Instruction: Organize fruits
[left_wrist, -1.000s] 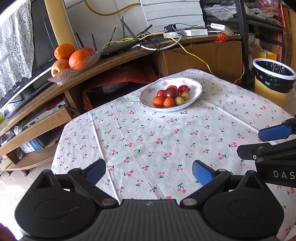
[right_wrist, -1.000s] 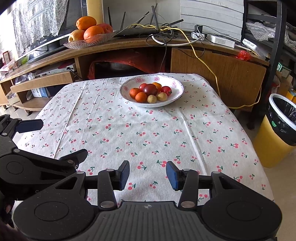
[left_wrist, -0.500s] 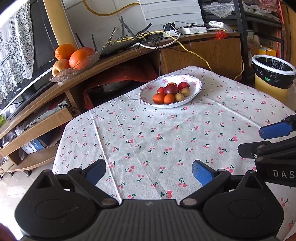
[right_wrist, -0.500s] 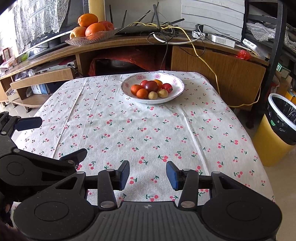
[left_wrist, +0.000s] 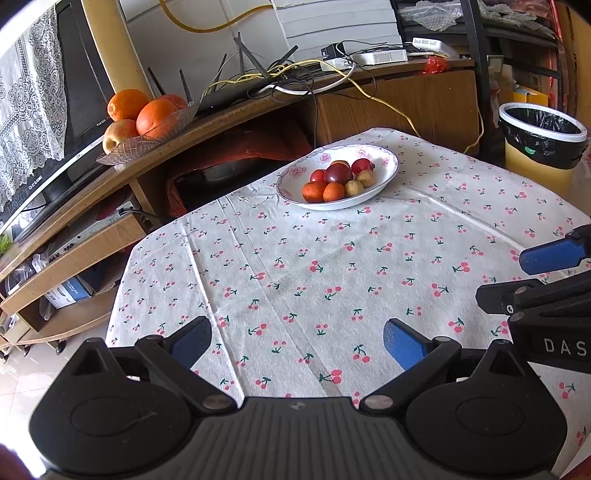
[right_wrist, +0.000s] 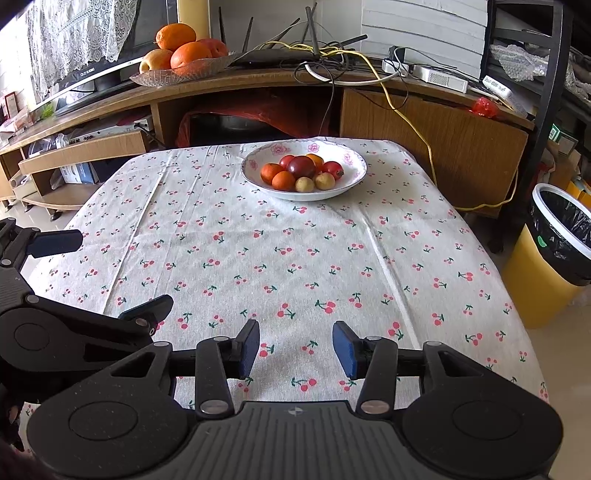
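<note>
several small fruits (right_wrist: 301, 171) fill the white bowl (right_wrist: 354, 177); left tool (left_wrist: 295, 341) and right tool (right_wrist: 295, 349) gape, grasping nothing.

Both views backing off slightly from the white bowl (right_wrist: 303, 168) of fruit, leaving it sitting a little higher and smaller in frame than a second ago. More of the cherry-print tabletop (right_wrist: 295, 258) showing in front of the right tool (right_wrist: 295, 349) and left tool (left_wrist: 297, 341). Yellow bin (left_wrist: 541, 142) drifting upward in the left view.
</note>
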